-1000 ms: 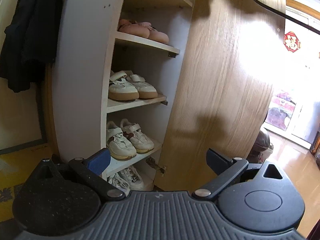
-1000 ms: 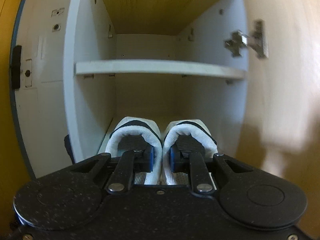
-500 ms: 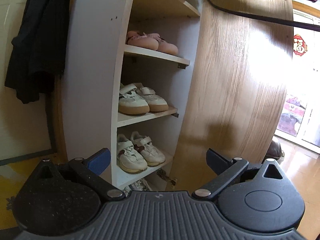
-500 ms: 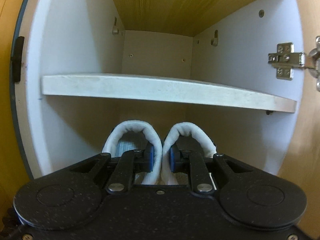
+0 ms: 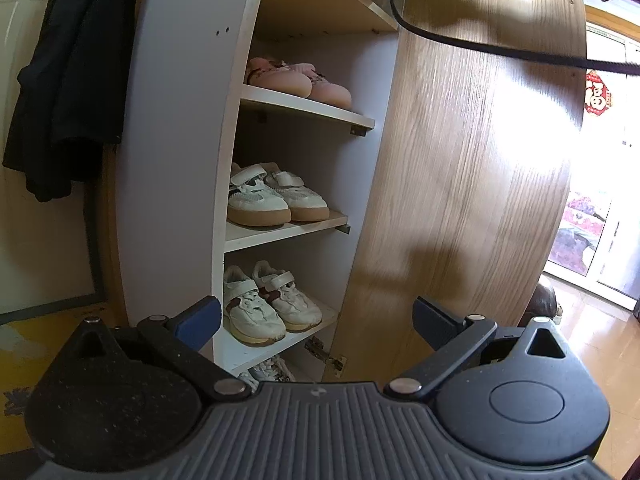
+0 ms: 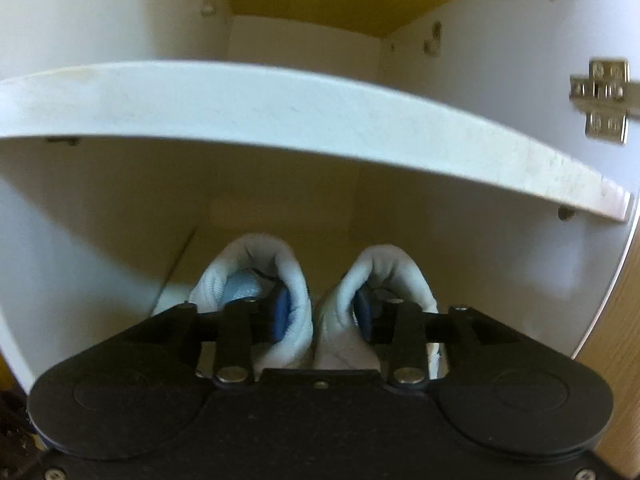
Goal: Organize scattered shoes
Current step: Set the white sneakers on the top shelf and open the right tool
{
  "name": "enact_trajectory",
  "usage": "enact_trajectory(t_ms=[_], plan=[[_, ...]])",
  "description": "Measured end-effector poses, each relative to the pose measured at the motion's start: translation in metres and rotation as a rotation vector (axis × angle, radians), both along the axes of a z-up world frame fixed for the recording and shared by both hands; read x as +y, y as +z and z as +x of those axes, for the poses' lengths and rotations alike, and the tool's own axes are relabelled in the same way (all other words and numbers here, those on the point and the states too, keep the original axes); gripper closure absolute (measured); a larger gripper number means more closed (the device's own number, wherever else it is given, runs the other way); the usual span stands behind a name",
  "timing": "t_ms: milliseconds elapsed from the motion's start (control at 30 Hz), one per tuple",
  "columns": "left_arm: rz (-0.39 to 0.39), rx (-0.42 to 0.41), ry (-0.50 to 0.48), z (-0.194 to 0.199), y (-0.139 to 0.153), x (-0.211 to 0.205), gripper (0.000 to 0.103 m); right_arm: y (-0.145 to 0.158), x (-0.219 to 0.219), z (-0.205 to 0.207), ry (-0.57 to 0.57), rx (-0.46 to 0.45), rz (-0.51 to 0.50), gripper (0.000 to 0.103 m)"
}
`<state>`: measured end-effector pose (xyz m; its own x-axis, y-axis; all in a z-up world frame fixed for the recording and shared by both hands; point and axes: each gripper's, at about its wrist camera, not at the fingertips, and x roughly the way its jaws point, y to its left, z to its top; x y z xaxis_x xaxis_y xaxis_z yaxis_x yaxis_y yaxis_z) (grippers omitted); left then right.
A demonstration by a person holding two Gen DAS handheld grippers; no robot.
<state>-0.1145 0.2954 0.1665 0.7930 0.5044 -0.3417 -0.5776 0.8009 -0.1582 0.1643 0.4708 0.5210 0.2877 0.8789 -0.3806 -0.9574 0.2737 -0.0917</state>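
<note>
A white shoe cabinet (image 5: 176,152) fills the left and middle of the left wrist frame, its wood door (image 5: 460,184) open to the right. Its shelves each carry a pair: pink shoes (image 5: 296,80) upper middle, white strap sneakers with tan soles (image 5: 272,196) at centre, worn white sneakers (image 5: 268,304) below. In the right wrist frame, a white pair (image 6: 312,300) sits at lower centre under a bare white shelf (image 6: 304,120).

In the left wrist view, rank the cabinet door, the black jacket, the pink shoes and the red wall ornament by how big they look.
1. Cabinet door, largest.
2. Black jacket.
3. Pink shoes.
4. Red wall ornament, smallest as seen, though it hangs farther away, so its true size against the shoes is unsure.
</note>
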Motion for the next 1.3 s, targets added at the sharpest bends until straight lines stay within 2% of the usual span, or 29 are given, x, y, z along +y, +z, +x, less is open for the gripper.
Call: enact_trajectory(t_ms=[67,233,433,667,833,900,967,1133,1300], plan=[[0.0,-0.001,0.003,-0.001,0.0,0.0,0.001,0.002,-0.002,0.0,-0.003,0.004,0.001,0.052],[-0.002,0.003,-0.001,0.0,0.0,0.001,0.001,0.008,-0.005,-0.002,-0.002,0.013,0.012,0.025],[-0.002,0.001,-0.011,0.0,0.002,-0.001,0.001,0.007,-0.031,-0.02,0.016,-0.016,0.042,0.025],[0.001,0.008,-0.014,0.001,0.001,-0.003,0.001,-0.006,-0.081,-0.049,0.062,-0.023,0.087,0.015],[0.004,0.02,-0.014,0.002,-0.001,-0.005,0.001,-0.015,-0.116,-0.07,0.095,-0.027,0.12,0.014],[0.003,0.023,-0.012,0.004,-0.002,-0.006,0.001,-0.02,-0.112,-0.071,0.095,-0.072,0.119,0.021],[0.003,0.024,-0.011,0.005,-0.002,-0.007,0.001,-0.029,-0.105,-0.072,0.096,-0.079,0.097,0.037],[0.008,0.034,-0.024,0.01,-0.003,-0.012,0.001,-0.048,-0.102,-0.06,0.046,-0.099,0.091,0.037],[0.005,0.033,-0.025,0.011,-0.003,-0.011,0.001,-0.048,-0.111,-0.043,0.016,-0.037,0.124,0.037]])
